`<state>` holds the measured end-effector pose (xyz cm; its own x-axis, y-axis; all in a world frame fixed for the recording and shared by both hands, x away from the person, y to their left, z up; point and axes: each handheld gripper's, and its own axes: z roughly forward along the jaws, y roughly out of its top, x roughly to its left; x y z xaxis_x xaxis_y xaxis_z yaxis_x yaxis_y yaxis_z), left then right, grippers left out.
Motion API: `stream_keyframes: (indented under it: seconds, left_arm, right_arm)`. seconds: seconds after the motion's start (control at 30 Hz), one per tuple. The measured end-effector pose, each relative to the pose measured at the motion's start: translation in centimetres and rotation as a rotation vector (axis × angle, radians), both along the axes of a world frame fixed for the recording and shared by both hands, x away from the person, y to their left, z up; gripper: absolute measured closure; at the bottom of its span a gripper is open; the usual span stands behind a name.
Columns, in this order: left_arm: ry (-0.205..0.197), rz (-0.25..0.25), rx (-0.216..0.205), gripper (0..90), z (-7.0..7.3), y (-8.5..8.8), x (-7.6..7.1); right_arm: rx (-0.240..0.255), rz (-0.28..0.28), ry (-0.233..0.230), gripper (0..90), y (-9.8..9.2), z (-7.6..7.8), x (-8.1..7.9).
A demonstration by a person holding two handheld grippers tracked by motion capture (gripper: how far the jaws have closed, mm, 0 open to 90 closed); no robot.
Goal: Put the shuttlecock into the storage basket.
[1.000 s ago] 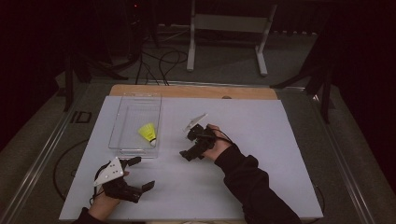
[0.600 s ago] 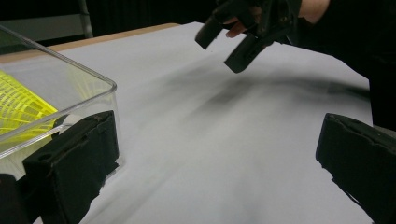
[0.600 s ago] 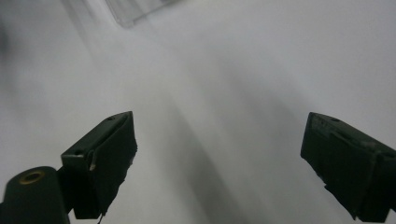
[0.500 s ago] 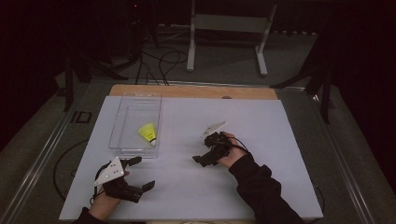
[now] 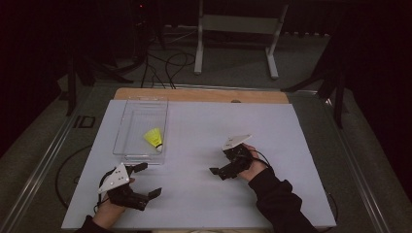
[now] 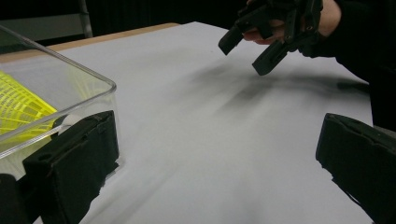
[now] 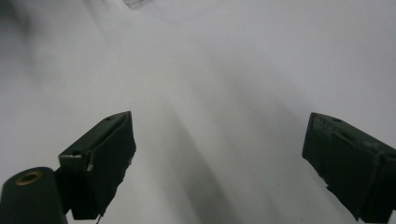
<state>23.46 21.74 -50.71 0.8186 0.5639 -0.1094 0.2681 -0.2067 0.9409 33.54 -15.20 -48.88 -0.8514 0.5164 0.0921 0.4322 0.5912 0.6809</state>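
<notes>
A yellow shuttlecock (image 5: 154, 138) lies inside a clear plastic box (image 5: 127, 145) on the left of the white table sheet. Through the box wall (image 6: 79, 79) in the left gripper view, the shuttlecock (image 6: 18, 107) shows as a yellow skirt. My left gripper (image 5: 148, 180) rests open near the front edge, just in front of the box, with nothing between its jaws (image 6: 215, 163). My right gripper (image 5: 219, 164) hangs open and empty over the bare sheet right of centre. It points left and down (image 7: 224, 158). The left gripper view shows the right gripper (image 6: 243, 58) farther off.
The white sheet (image 5: 291, 145) covers most of the table, with a wooden strip (image 5: 204, 94) along its far edge. A metal stand (image 5: 235, 29) and cables (image 5: 170, 58) lie on the dark floor beyond. A corner of the box (image 7: 135, 3) shows above the right gripper's jaws.
My right gripper has moved right and toward the near edge, away from the box, staying open. The left gripper and shuttlecock have not moved.
</notes>
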Motion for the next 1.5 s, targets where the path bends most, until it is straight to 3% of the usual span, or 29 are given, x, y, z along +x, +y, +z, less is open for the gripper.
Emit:
stream_keyframes:
  seconds: [0.47, 0.67, 0.9, 1.23, 1.5]
  left_arm:
    - [0.002, -0.001, -0.001, 0.0, 0.0, 0.0, 0.0]
    - [0.003, -0.001, -0.001, 0.0, 0.0, 0.0, 0.1]
    - [0.003, -0.002, 0.0, 0.0, 0.0, -0.1, 0.1]
    - [0.002, -0.003, -0.002, 0.0, 0.0, 0.0, 0.1]
    - [0.0, -0.006, 0.0, 0.0, 0.0, -0.1, 0.1]
  right_arm:
    - [0.078, -0.046, -0.058, 9.0, -4.2, -0.1, -1.8]
    - [0.083, -0.059, -0.07, 9.0, -6.1, -0.3, -2.7]
    - [0.107, -0.101, -0.059, 8.5, -8.4, -0.7, -3.6]
    - [0.148, -0.17, -0.106, 8.6, -12.1, -0.9, -5.8]
    - [0.191, -0.224, -0.103, 8.5, -14.9, -1.2, -6.6]
